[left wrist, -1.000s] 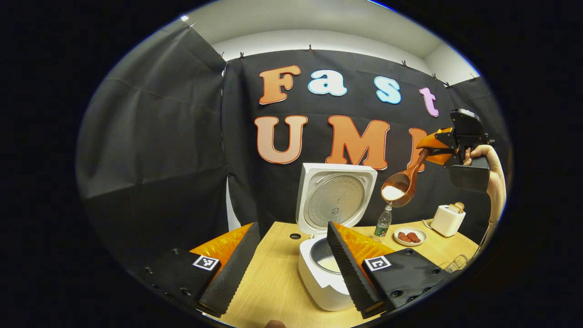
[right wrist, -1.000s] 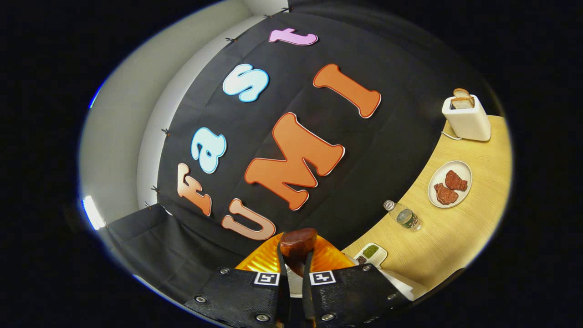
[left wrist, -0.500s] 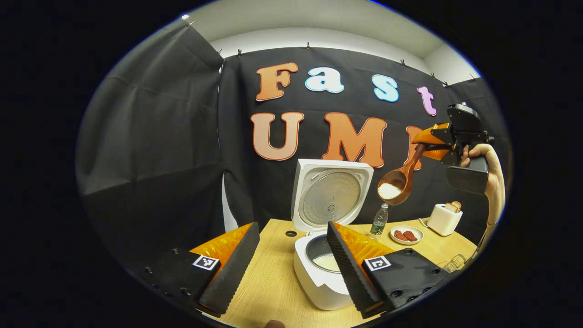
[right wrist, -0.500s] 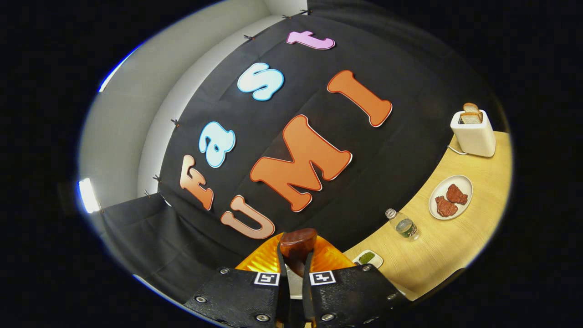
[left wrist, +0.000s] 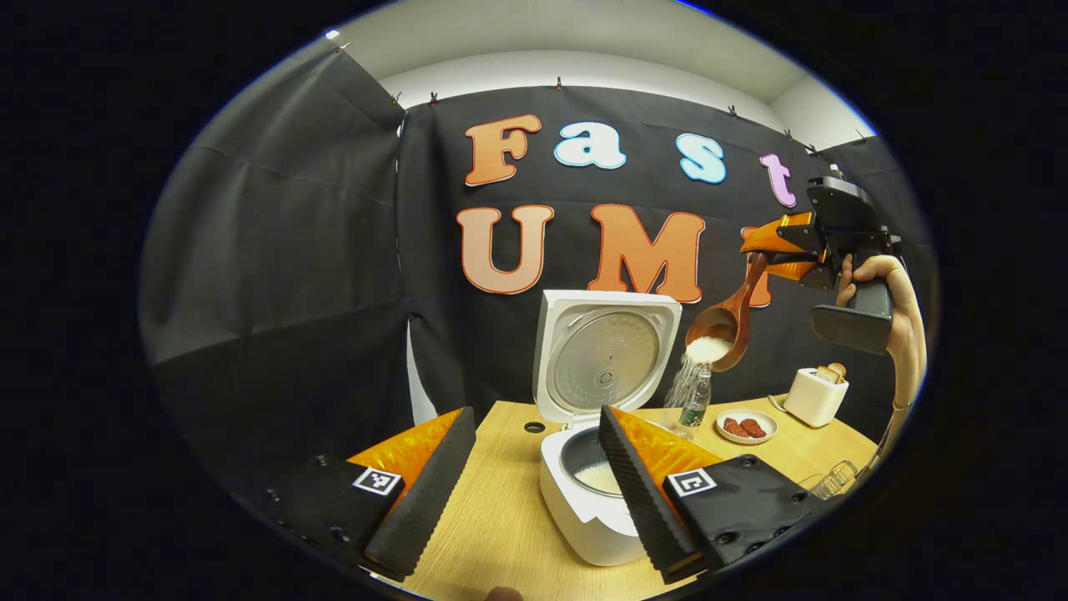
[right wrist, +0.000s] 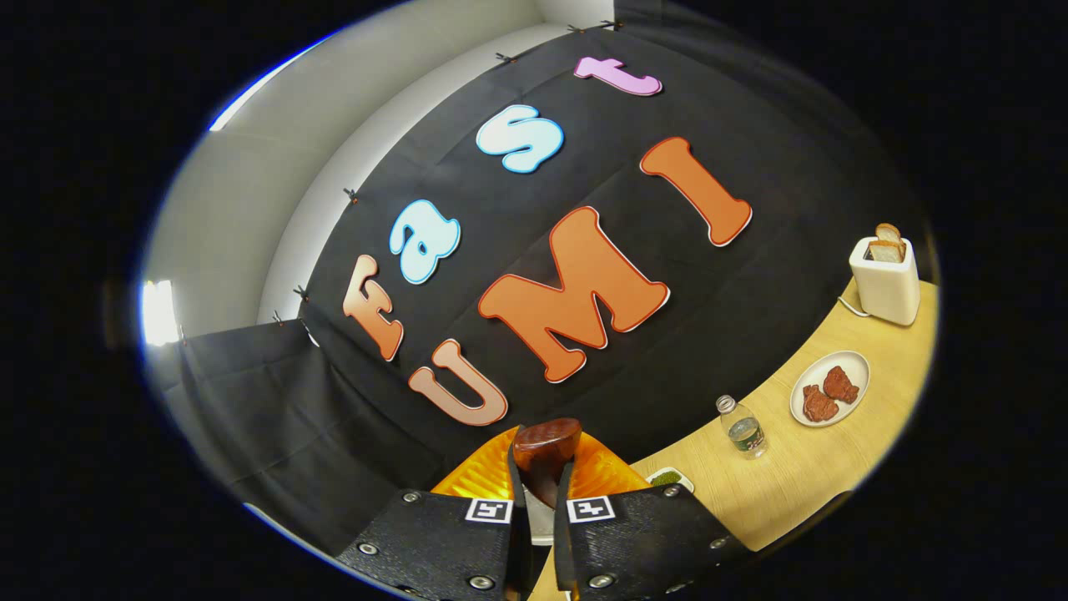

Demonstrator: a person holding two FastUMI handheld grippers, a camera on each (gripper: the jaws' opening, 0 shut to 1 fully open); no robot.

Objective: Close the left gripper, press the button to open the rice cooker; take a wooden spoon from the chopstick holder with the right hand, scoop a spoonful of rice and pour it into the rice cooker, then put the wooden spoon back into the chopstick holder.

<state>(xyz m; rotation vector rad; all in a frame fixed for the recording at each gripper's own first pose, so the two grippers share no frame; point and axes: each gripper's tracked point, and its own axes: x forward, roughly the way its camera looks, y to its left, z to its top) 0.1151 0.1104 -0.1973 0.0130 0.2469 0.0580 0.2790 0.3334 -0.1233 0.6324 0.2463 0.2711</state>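
Both views are evenly and fairly brightly lit from overhead, with a glaring white light patch [right wrist: 157, 312] at nine o'clock in the right gripper view, soft shadows on the table [left wrist: 501, 517], sharp centres, and strong fisheye bending toward every edge.

Between our left gripper's [left wrist: 527, 488] spread fingers we see bare table [left wrist: 492, 517]. The open rice cooker [left wrist: 588, 501] stands behind its right finger.

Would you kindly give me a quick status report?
Left gripper open, low. Right gripper shut on wooden spoon, rice pouring toward open rice cooker. Nothing in the way.
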